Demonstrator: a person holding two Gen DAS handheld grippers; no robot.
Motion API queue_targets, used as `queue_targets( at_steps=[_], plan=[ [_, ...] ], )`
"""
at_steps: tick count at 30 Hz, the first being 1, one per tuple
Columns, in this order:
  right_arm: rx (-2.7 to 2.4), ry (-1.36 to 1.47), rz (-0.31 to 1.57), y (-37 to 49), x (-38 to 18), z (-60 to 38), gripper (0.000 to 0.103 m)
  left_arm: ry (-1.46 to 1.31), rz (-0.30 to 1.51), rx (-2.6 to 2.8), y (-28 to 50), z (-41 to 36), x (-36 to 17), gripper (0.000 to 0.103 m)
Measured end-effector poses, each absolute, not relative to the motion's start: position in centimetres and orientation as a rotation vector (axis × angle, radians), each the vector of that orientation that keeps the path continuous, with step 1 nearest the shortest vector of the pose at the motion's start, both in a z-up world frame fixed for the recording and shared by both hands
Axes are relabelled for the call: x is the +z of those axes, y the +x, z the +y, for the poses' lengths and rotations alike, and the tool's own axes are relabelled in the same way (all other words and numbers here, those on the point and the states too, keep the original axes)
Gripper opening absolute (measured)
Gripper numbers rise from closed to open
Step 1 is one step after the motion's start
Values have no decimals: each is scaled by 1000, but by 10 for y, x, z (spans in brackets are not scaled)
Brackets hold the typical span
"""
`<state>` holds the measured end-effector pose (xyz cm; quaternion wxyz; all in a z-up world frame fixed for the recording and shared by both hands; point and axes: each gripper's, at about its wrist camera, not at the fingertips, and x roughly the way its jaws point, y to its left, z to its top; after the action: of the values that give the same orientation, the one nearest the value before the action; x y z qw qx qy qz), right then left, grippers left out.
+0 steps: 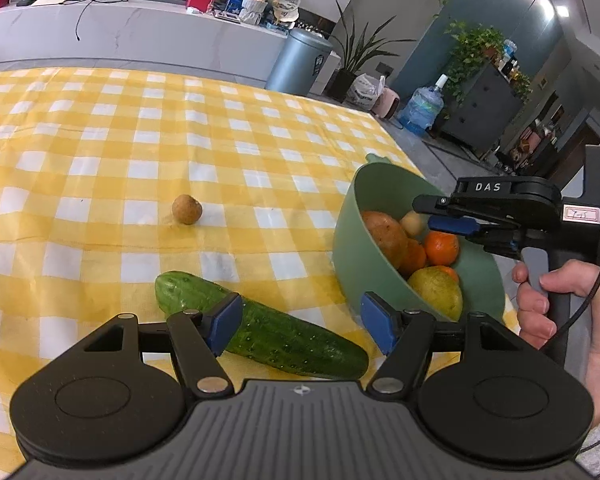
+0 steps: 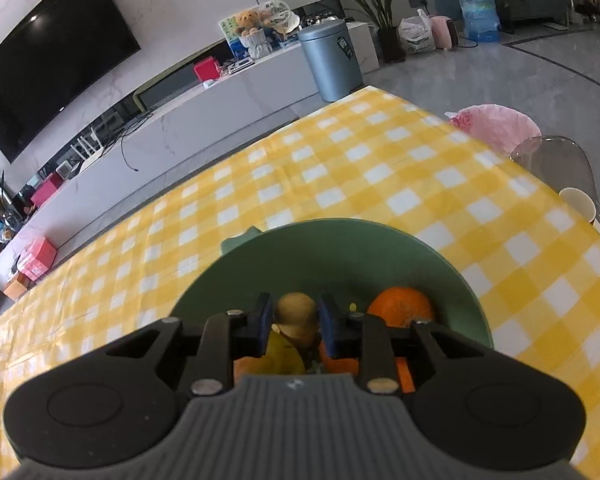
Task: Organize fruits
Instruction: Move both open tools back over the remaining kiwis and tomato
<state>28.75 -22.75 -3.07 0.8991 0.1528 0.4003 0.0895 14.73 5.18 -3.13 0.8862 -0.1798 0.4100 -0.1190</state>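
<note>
In the left wrist view, a small round brown fruit [image 1: 187, 209] sits alone on the yellow checked counter [image 1: 100, 152] at centre left, well apart from everything else, so it likely waits its turn. Below it, at lower centre, a cucumber [image 1: 268, 328] lies slantwise on the cloth. The left gripper [image 1: 300, 326] hangs over it with its blue fingers [image 1: 228, 322] spread wide, one pad in front of the cucumber's middle, the other off past its thick end, near the bowl; nothing is gripped. That spread suits a grasp across the cucumber's width, which I judge to be the next pick.

Further right stands the green bowl [image 1: 352, 240], already holding a reddish-brown fruit, oranges and a yellow-green pear. At the right edge a hand [image 1: 540, 300] holds the right gripper's handle, its tip reaching over the bowl.

In the right wrist view, the right gripper [image 2: 294, 322] is in the lower centre, over the bowl [image 2: 340, 248]. Its fingers [image 2: 265, 322] stand narrow, either side of a small brown fruit [image 2: 296, 316]; a slim gap shows by each pad, so the fruit looks released onto the pile. An orange [image 2: 400, 306] lies just to the right.
</note>
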Motion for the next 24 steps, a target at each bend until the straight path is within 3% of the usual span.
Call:
queue_targets(
  at_steps=[1,16,21,24],
  plan=[
    [186,311,829,287,-31,-227,33,-371,858,-244,147,51,-32,79],
    [255,334,744,243,6,-232,35,-348,873,-169,134,56,-12,79],
    [321,278,791,219,17,-203,60,-339,859,-142,118,68,3,79],
    [373,222,829,201,18,-179,62,-347,857,-115,109,78,8,79]
  ],
)
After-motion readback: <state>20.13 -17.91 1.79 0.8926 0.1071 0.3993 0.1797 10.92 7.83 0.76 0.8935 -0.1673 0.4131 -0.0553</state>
